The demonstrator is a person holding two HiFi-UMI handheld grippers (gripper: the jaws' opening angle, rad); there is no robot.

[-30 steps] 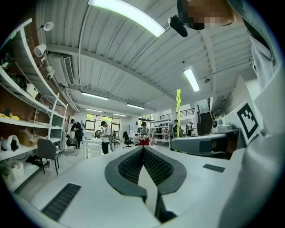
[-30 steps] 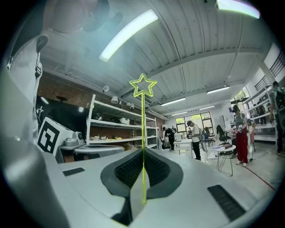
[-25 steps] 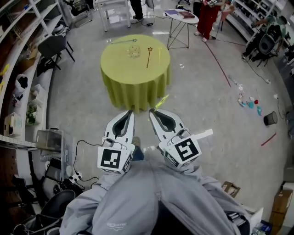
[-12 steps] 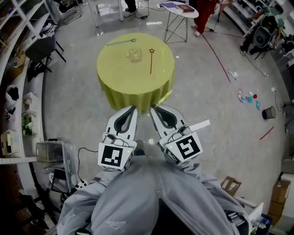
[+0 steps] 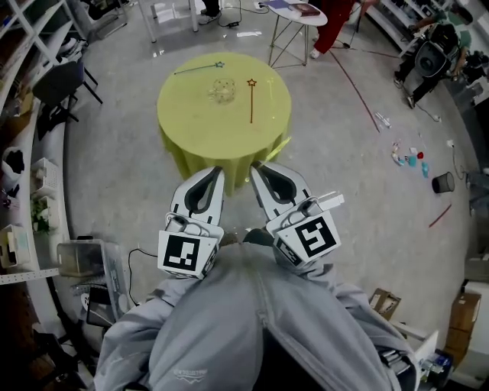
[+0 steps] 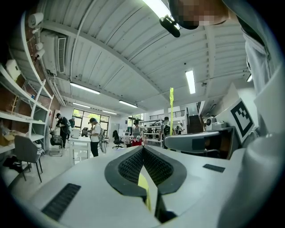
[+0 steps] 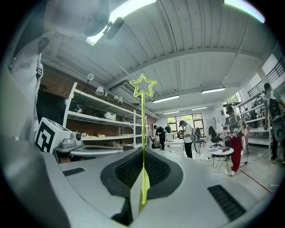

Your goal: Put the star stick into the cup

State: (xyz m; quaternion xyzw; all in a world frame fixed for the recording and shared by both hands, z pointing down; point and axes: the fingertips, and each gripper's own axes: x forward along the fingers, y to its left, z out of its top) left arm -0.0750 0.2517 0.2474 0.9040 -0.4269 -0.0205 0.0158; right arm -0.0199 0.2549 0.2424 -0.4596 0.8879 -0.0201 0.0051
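My right gripper is shut on a thin yellow-green star stick. Its stem runs up from between the jaws to the star at the top. In the left gripper view the same stick stands upright to the right. The left gripper has its jaws together, and I see nothing held in them. Both grippers hang side by side just short of a round table with a yellow-green cloth. On it stands a clear cup.
More sticks lie on the table: a blue-green one, a dark one with a star and a pale yellow one. A small white table and a person stand behind. Shelves and a chair line the left.
The round table has come closer to the grippers and a little to the left in the head view. Both grippers keep their pose, the right one still holding the star stick.
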